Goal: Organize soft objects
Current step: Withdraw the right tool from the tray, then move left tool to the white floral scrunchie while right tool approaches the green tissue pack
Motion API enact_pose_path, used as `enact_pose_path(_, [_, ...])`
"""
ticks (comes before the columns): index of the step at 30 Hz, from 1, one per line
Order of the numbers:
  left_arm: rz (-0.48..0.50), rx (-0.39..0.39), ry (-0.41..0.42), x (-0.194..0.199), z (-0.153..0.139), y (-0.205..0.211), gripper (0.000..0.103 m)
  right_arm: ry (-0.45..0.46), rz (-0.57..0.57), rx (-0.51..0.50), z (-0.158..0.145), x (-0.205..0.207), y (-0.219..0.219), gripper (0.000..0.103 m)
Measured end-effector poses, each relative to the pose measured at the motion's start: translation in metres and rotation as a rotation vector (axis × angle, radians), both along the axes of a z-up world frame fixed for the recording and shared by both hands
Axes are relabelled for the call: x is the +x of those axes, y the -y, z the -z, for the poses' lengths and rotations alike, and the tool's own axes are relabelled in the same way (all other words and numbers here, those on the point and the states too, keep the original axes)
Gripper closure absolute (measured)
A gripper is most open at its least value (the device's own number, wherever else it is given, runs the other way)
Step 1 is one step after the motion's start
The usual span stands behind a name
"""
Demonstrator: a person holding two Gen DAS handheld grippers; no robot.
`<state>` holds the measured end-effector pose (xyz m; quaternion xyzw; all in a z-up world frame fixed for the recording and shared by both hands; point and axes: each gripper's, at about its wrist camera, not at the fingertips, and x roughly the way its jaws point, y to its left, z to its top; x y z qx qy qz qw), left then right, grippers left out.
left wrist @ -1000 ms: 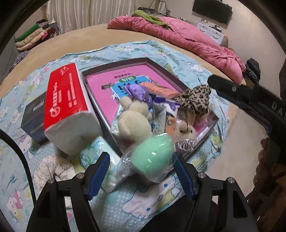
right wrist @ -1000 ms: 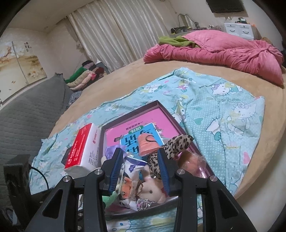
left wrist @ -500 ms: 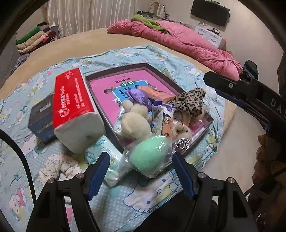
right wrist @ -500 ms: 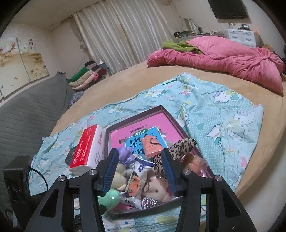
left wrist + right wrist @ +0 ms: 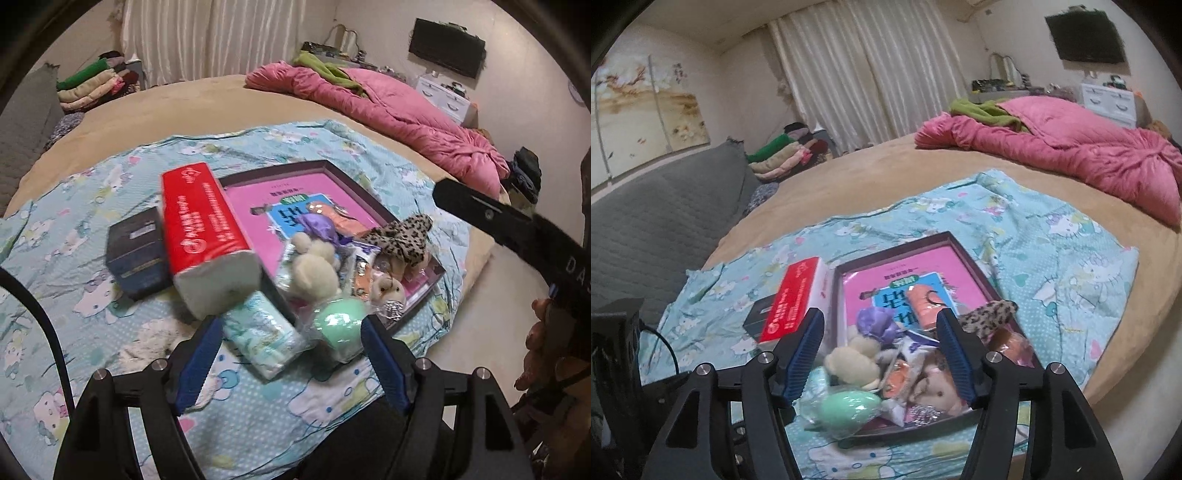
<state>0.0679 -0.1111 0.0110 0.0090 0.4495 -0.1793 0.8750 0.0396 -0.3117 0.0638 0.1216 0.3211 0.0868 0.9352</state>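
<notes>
Soft stuff is piled at the near corner of the dark-rimmed tray (image 5: 373, 201): cream plush (image 5: 314, 271), purple fabric piece (image 5: 317, 229), leopard-print scrunchie (image 5: 400, 236), small bear (image 5: 386, 288) with a glittery bit below it, some wrapped packets between them (labels too blurred to read). The bagged green sponge egg (image 5: 338, 326) sits at the tray's near edge, half over the rim onto the cartoon-print blue sheet (image 5: 258, 406); in my right wrist view it lies low and left of the plush pile (image 5: 849, 406). An orange pouch (image 5: 923, 304) lies on the pink book (image 5: 897, 266) lining the tray. Left of the tray a red tissue pack (image 5: 201, 229) leans against the rim, a dark box (image 5: 136, 254) just beside it, and a pale green tissue packet (image 5: 264, 338) lies on the sheet touching the egg's bag. My left gripper (image 5: 291, 367) hangs above the sheet, jaws opening, nothing pinched; the packet and egg show beyond the blue pads (image 5: 197, 363), not gripped. My right gripper (image 5: 881, 356) is also opening, released, the toy pile framed between its fingers but no pad touching anything. The sheet lies on a tan round bed (image 5: 886, 170); a pink quilt (image 5: 1071, 147) is bunched at its far side.
</notes>
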Motion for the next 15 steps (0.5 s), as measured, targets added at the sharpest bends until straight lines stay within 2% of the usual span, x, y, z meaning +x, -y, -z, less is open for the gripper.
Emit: enact_pose_path(15, [-0.184, -0.009, 0.032, -0.006, -0.029, -0.081, 0.024, 0.025, -0.111, -0.079, -0.019, -0.009, -0.054, 0.028])
